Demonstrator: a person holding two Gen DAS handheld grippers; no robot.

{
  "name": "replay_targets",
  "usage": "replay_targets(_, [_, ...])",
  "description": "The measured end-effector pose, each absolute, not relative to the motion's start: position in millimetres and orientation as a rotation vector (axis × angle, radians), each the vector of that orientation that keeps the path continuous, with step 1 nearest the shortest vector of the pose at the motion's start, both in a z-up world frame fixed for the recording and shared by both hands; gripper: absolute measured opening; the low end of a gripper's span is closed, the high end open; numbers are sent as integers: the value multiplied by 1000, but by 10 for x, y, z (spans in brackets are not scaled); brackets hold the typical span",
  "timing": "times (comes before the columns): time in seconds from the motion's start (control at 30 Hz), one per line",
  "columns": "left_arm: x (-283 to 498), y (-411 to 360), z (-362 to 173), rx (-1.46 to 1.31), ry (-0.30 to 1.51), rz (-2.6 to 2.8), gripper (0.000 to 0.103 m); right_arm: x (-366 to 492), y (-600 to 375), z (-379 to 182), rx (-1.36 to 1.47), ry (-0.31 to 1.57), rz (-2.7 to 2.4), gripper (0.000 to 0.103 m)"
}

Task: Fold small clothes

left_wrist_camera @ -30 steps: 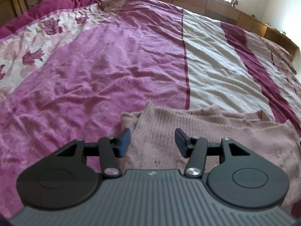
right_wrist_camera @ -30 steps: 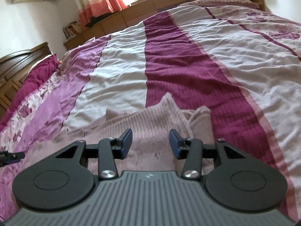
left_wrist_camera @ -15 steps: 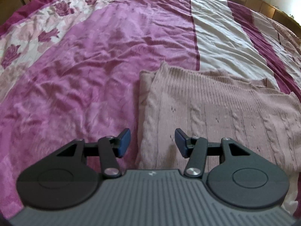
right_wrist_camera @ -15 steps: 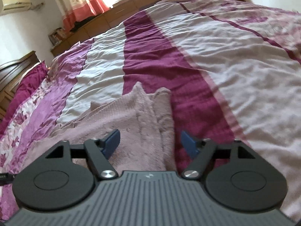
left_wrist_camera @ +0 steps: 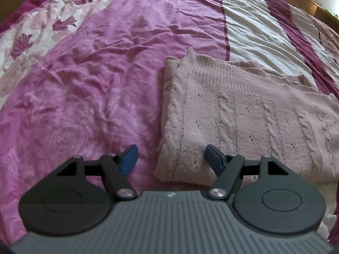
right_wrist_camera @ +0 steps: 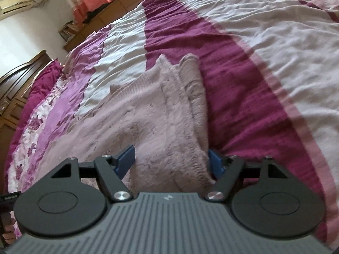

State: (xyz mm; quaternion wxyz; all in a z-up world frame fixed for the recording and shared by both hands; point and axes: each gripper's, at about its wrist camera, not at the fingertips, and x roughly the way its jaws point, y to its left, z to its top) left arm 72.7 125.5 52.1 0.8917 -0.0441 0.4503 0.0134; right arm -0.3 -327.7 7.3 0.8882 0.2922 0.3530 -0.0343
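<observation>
A dusty-pink cable-knit sweater [left_wrist_camera: 243,114] lies folded flat on the bed, its left edge and near-left corner in front of my left gripper [left_wrist_camera: 171,158]. That gripper is open and empty, jaws either side of the corner. In the right wrist view the same sweater [right_wrist_camera: 152,114] shows its stacked right edge. My right gripper [right_wrist_camera: 171,160] is open, and the near-right corner of the sweater lies between its jaws.
The bed has a crumpled bedspread of pink, white and maroon stripes [left_wrist_camera: 89,80], with a rose-print strip at the far left. A dark wooden headboard [right_wrist_camera: 19,78], low cabinets, a curtain and a wall air conditioner [right_wrist_camera: 14,4] stand at the room's edge.
Both grippers have opened wider and drawn back toward the sweater's near corners. The left one tilted down, so more of the sweater shows. The sweater lies still.
</observation>
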Motion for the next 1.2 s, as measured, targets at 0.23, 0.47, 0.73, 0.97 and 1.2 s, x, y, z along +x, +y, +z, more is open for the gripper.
replay_targets(0.23, [708,1254,498,-92,942,39,72,5,-3324,34,710,713,-37,80])
replay_targets(0.47, [712,1231,495,-79,945,47,72,219,-3404,-56,785,692,4,80])
replay_targets(0.73, [727,1256,488,-83,952,46,72,301,-3438,-77,829,631,-15,39])
replay_targets(0.97, [744,1279,511,-79,956,43,72,303,-3325,149,766,563,11,33])
replay_targets(1.2, [769,1330,582,-49,955,45,72,396,-3097,549,709,516,76,31])
